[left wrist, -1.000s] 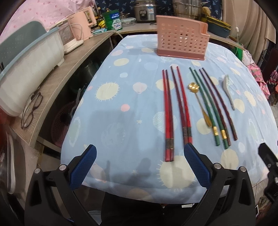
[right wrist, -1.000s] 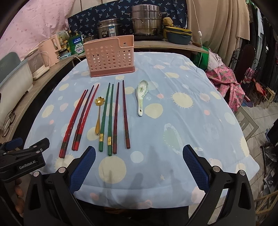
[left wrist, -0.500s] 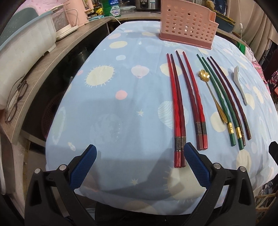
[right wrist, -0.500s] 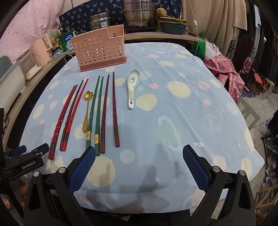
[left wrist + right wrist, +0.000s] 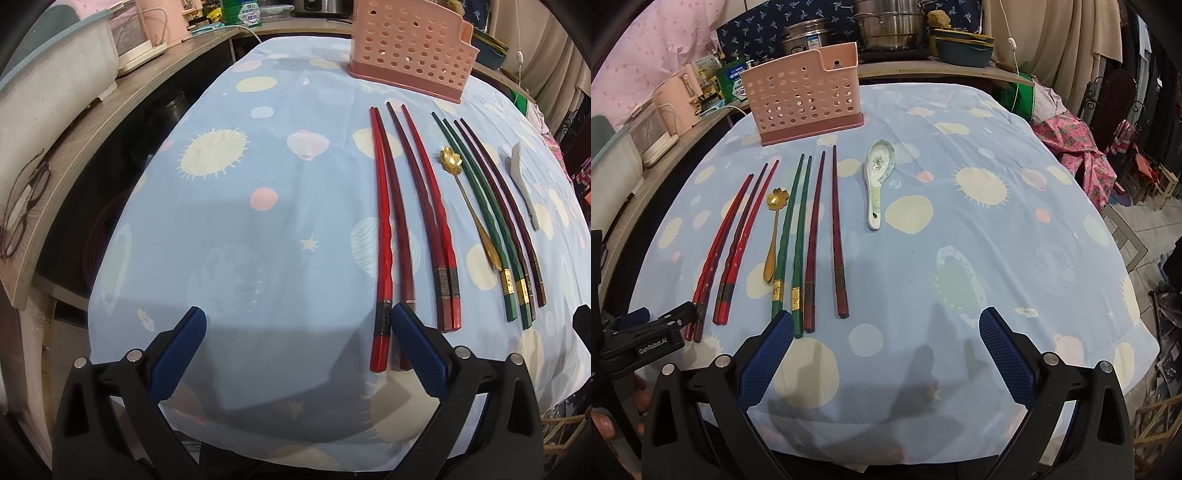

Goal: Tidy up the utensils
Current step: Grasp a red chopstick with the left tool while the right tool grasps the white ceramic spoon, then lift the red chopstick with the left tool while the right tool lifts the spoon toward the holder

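Your table (image 5: 1015, 155) carries a pink basket (image 5: 805, 99) at its far edge, with the chopsticks (image 5: 798, 236) laid in a row in front of it, then the white spoon (image 5: 877, 177) and gold spoon (image 5: 774, 229). Your left gripper (image 5: 295, 350) hovers with jaws wide apart, its right pad beside the red pair (image 5: 384, 236). Your right gripper (image 5: 882, 354) likewise gapes, holding nothing.

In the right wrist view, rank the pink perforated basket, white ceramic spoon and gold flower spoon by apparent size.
1. Pink perforated plastic basket, largest despite standing farthest.
2. Gold flower-headed metal spoon and white ceramic soup spoon: similar length; the ceramic one looks broader, but too close to rank firmly.
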Demonstrator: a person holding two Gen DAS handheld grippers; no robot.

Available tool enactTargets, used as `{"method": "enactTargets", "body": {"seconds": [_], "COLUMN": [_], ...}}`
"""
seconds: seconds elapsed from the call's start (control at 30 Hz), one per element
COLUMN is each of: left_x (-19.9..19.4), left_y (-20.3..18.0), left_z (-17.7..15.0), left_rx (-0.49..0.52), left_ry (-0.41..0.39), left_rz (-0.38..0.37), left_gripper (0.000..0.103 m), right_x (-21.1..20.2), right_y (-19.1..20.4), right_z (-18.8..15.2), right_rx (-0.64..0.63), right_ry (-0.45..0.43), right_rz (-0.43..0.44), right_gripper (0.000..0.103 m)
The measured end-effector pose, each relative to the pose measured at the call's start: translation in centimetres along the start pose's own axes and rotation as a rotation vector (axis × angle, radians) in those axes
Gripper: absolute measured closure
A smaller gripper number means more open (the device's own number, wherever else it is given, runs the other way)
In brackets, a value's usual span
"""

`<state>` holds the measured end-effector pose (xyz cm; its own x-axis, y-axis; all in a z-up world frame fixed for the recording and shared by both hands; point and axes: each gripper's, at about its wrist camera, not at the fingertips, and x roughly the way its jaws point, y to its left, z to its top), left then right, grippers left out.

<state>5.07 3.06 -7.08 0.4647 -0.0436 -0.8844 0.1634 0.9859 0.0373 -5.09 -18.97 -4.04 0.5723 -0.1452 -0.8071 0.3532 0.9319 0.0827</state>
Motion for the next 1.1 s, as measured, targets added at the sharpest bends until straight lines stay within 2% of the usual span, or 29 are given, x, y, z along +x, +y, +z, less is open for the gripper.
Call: {"method": "enactTargets", "body": {"seconds": [0.13, 0.3, 0.37, 0.47, 0.8, 0.9, 1.0, 1.07, 1.1], "left_x": [0.3, 0.2, 0.2, 0.1, 0.1, -0.1, -0.2, -0.4, -0.4], "left_y": [-0.5, -0.8, -0.9, -1.1, -1.2, -1.3, -1.1, -0.8, -0.8], "left_z": [-0.1, -0.1, 0.0, 0.1, 0.0, 0.1, 0.1, 0.2, 0.3], "left_rx": [0.018, 0.032, 0.036, 0.045, 0.06, 0.063, 0.059, 0.049, 0.046], "left_ry": [0.013, 0.006, 0.004, -0.001, -0.009, -0.012, -0.013, -0.017, -0.016], "left_rz": [-0.017, -0.033, -0.04, -0.051, -0.068, -0.076, -0.087, -0.103, -0.114], "left_gripper": [0.016, 0.022, 0.029, 0.034, 0.039, 0.048, 0.056, 0.075, 0.079], "right_x": [0.4, 1.3, 1.9, 3.3, 7.7, 8.8, 8.9, 8.8, 8.8], "right_y": [0.1, 0.0, -0.1, -0.3, 0.3, 0.4, 0.4, 0.3, 0.2], "right_z": [0.4, 1.6, 2.2, 3.4, 6.3, 6.4, 6.3, 6.3, 6.3], "right_rx": [-0.002, -0.004, 0.004, 0.008, -0.01, -0.011, -0.013, -0.012, -0.011], "right_ry": [-0.004, -0.028, -0.037, -0.032, -0.017, 0.009, 0.002, 0.004, 0.006], "right_rz": [0.002, 0.018, 0.024, 0.031, 0.049, 0.056, 0.057, 0.066, 0.071], "right_gripper": [0.007, 0.007, 0.008, 0.022, 0.066, 0.079, 0.084, 0.092, 0.093]}}
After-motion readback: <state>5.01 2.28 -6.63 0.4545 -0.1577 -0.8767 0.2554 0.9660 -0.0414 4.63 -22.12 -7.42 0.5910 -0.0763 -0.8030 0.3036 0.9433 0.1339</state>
